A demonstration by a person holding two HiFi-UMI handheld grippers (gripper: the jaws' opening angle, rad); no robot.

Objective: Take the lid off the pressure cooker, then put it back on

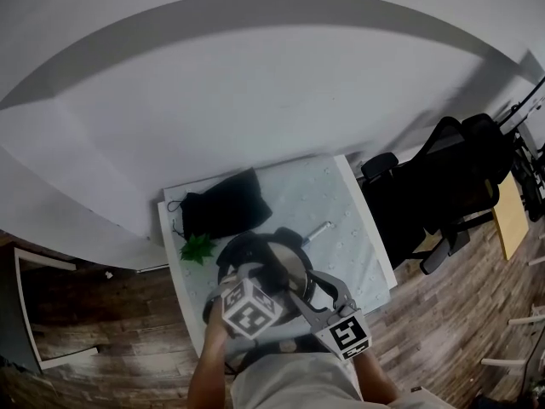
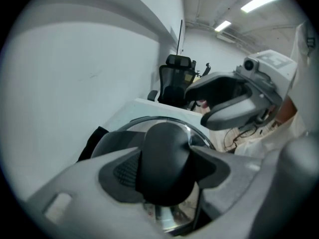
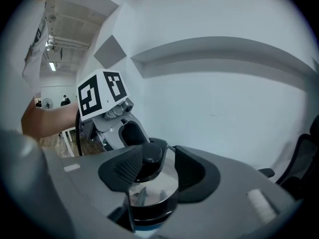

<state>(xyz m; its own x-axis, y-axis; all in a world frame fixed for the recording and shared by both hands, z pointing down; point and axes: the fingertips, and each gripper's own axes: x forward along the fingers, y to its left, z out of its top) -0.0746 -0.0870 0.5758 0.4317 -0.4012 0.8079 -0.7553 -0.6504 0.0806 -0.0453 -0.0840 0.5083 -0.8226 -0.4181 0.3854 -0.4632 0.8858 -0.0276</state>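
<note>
The left gripper (image 2: 167, 169) is clamping the knob (image 3: 144, 163) to twist the lid (image 3: 149, 189) free; the right gripper (image 3: 158, 172), jaws apart, is straddling the near rim of the cooker (image 3: 149, 210), likely bracing it.

- Pressure cooker (image 1: 288, 262), head view: its 6 o'clock half lies hidden under the left gripper (image 1: 255, 271) and right gripper (image 1: 294, 290).
- Lid knob (image 2: 164, 158), left gripper view: flanks covered by the pads (image 2: 122, 171) clamped on it.
- Small metallic item (image 1: 317, 231), 1 o'clock of the cooker — too small to identify.
- Person's forearm (image 1: 206, 371) — cut off at the 6 o'clock edge.
</note>
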